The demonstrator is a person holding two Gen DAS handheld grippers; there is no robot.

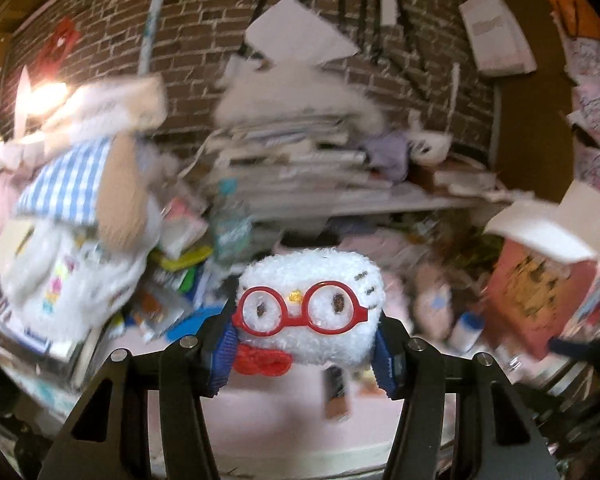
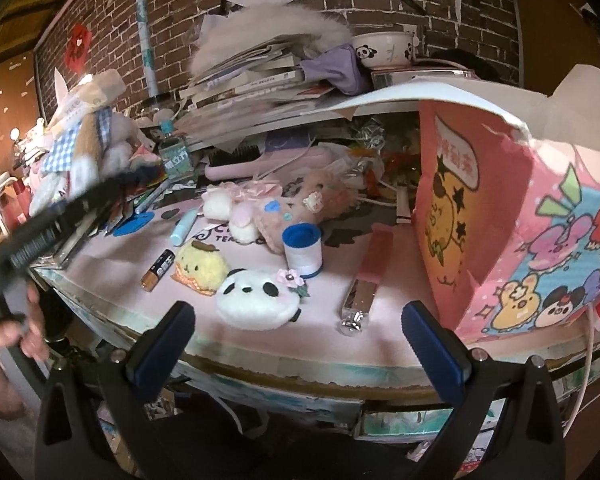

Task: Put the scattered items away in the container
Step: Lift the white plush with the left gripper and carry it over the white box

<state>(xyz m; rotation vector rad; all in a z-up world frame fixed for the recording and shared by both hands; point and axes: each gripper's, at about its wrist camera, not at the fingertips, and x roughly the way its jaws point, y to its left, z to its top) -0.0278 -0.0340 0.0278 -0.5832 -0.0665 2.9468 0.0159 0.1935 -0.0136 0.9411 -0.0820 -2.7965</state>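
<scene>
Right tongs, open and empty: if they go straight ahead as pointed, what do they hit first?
Probably the white panda-face plush with a pink flower, lying on the pink table mat near its front edge, left of centre between the right tongs. The white spool with a blue cap sits behind; depth is unclear.

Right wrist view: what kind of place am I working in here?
Likely a cluttered desk in a home bedroom or study. A pink desk mat strewn with small plush toys such as the panda plush, a messy stack of books on a shelf, and a brick-pattern wall behind.
</scene>
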